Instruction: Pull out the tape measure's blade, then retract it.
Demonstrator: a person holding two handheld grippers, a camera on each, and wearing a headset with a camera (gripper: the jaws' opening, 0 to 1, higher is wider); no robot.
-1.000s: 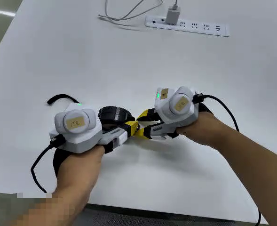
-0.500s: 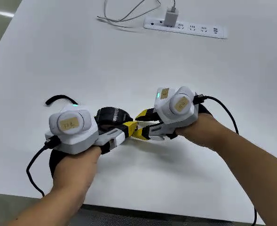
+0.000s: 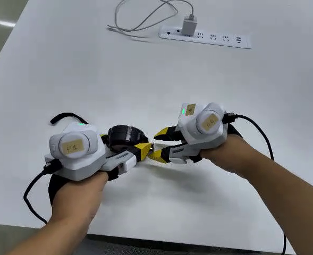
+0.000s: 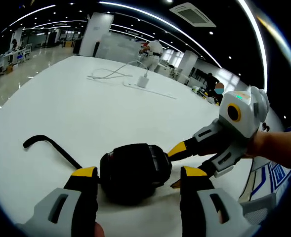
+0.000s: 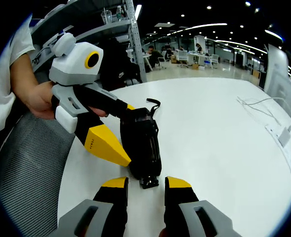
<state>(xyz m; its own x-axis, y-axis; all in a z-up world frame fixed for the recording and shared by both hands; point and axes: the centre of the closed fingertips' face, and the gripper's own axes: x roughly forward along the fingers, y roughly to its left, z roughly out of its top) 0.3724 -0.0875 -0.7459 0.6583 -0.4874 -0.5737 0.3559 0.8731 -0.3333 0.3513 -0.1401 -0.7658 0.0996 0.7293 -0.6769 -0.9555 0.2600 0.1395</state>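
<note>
Now the black tape measure (image 5: 144,140) lies on the white table (image 3: 92,69), near the front edge and between the two grippers. The left gripper (image 4: 139,174) has it clenched, one yellow-tipped jaw against each side of the case, as the left gripper view and the right gripper view both show. A black strap (image 4: 51,148) trails from the case across the table to the left. The right gripper (image 5: 146,186) faces the left one, tip to tip, and its jaws stand apart, released. In the right gripper view the blade's hook (image 5: 149,182) sits right at the mouth of the case, in the gap between those two jaws and touching neither. In the head view a hand is wrapped around the back of each gripper, and a black lead runs from each toward the person. Well apart, at the far side of the table, lies a white power strip (image 3: 205,36) with a charger (image 3: 189,24) plugged in and a pale cable (image 3: 140,18) looping off to its left.
</note>
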